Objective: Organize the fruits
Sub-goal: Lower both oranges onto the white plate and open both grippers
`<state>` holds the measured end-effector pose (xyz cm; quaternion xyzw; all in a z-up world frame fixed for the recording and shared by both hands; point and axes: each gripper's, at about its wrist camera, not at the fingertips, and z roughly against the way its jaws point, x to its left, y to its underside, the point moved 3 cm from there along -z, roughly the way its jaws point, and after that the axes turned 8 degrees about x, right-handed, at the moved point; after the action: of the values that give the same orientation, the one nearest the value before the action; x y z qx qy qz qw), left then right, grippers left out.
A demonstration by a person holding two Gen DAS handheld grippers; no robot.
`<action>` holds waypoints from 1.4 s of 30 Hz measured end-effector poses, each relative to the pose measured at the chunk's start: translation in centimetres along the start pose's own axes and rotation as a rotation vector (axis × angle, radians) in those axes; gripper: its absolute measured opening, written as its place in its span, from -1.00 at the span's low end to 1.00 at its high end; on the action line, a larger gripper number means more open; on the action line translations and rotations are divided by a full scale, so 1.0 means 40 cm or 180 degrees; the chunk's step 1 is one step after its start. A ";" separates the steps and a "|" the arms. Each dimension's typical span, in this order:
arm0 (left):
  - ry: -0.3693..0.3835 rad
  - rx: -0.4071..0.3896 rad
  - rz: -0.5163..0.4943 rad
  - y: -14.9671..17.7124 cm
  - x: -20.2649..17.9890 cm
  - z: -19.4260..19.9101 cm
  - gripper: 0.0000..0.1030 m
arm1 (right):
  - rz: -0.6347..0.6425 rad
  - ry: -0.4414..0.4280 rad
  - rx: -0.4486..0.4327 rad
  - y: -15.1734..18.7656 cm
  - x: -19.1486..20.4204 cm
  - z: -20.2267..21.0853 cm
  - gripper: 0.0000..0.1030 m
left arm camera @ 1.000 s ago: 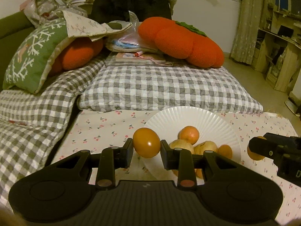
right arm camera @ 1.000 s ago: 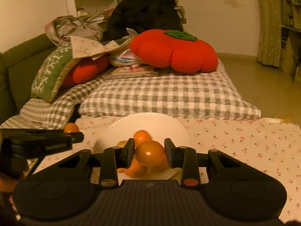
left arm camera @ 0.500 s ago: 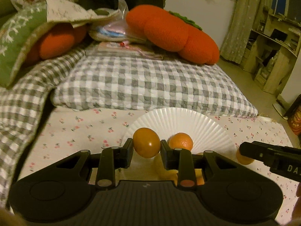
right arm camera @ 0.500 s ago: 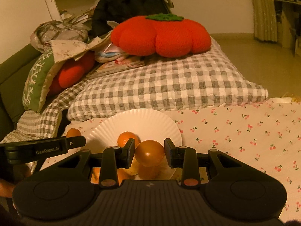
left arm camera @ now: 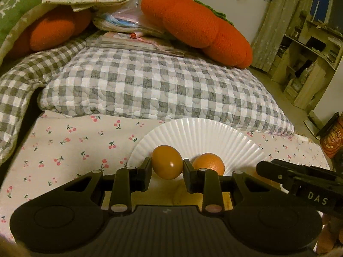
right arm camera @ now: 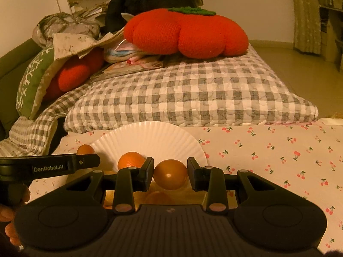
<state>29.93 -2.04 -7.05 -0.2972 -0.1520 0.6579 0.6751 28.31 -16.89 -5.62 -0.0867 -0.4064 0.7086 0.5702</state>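
Observation:
My left gripper [left arm camera: 167, 167] is shut on a smooth orange fruit [left arm camera: 167, 161] and holds it over the near rim of a white ribbed paper plate [left arm camera: 201, 132]. A tangerine [left arm camera: 208, 163] lies on the plate just right of it. My right gripper [right arm camera: 170, 172] is shut on a second smooth orange fruit [right arm camera: 170, 174] above the plate's [right arm camera: 148, 136] near right side, where the tangerine [right arm camera: 130, 160] also shows. More pale fruit lies partly hidden under both grippers. The left gripper's finger [right arm camera: 64, 165] crosses the right wrist view; the right gripper's finger [left arm camera: 300, 180] crosses the left wrist view.
The plate sits on a cherry-print cloth [right arm camera: 278, 150]. Behind it lies a grey checked quilt [left arm camera: 160, 85] with books and a big orange persimmon cushion [right arm camera: 184, 32]. A green snowflake pillow [right arm camera: 32, 81] is at far left. Shelves [left arm camera: 310, 53] and a tin [left arm camera: 332, 137] stand to the right.
Both grippers have moved forward and lower over the plate, each still holding its fruit. The fruits on the plate now sit mostly hidden under the grippers.

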 end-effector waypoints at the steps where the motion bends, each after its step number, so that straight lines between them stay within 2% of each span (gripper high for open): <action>1: 0.0013 0.0005 0.0010 0.001 0.001 -0.004 -0.69 | 0.0007 0.0000 0.0003 0.000 0.001 -0.004 -0.40; 9: 0.0094 0.0081 0.0093 0.010 0.014 -0.019 -0.68 | 0.0041 -0.0022 0.0049 0.010 0.012 -0.022 -0.38; 15: 0.0161 0.0089 0.0196 0.010 0.024 -0.005 -0.64 | -0.0081 -0.0074 -0.0039 -0.007 0.006 0.015 -0.31; 23: 0.0269 -0.0071 0.0383 -0.002 0.044 0.079 -0.58 | -0.0119 -0.0096 -0.0064 -0.011 0.036 0.071 -0.29; 28: 0.0286 -0.0225 0.0458 0.000 0.056 0.151 -0.48 | -0.0283 -0.0268 -0.0143 -0.017 0.058 0.133 -0.20; 33: 0.0250 -0.0165 0.0414 0.039 0.050 0.186 -0.29 | -0.0258 -0.0270 -0.0153 0.005 0.084 0.184 -0.13; 37: 0.0239 -0.0080 0.0440 0.074 0.055 0.210 -0.25 | -0.0261 -0.0183 -0.0095 0.028 0.093 0.206 -0.12; 42: 0.0031 -0.0082 0.0337 0.112 0.067 0.258 -0.11 | -0.0307 -0.0235 -0.0028 0.072 0.108 0.242 -0.03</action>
<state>20.43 2.49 -2.24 -0.3167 -0.1413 0.6892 0.6362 19.07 -17.77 0.25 -0.0434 -0.4340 0.6812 0.5880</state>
